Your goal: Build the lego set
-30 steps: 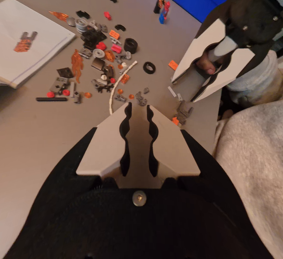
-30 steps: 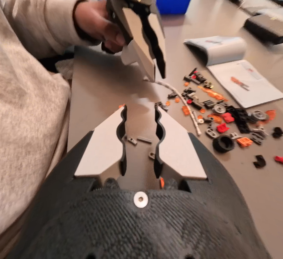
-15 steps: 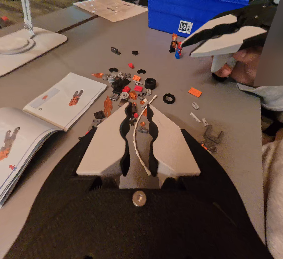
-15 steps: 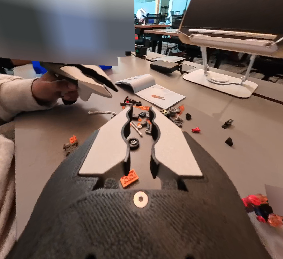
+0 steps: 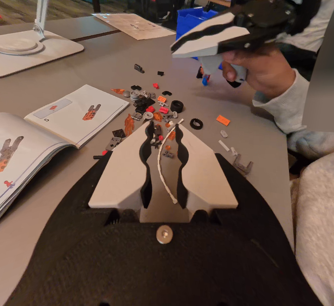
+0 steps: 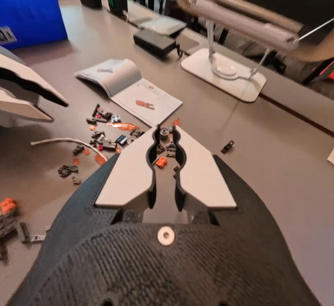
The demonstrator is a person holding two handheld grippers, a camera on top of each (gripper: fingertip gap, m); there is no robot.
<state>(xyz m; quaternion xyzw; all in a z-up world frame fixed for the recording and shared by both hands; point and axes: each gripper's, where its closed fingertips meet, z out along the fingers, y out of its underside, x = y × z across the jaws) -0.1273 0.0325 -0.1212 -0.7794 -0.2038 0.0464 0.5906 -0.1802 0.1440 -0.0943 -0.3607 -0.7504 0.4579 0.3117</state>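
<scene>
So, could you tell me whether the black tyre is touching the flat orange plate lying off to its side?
Apart. The left wrist view shows bare table between the black tyre and the flat orange plate.

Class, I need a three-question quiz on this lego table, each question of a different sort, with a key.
1. True or false: the left tool holds a brick.
2. Which lies farthest right in the left wrist view? A) the black tyre B) the flat orange plate C) the open instruction booklet
3. Fill in: the long white flexible piece lies on the ____.

Key: 1 false; both tools are open and empty. 2 B. 3 table.
</scene>
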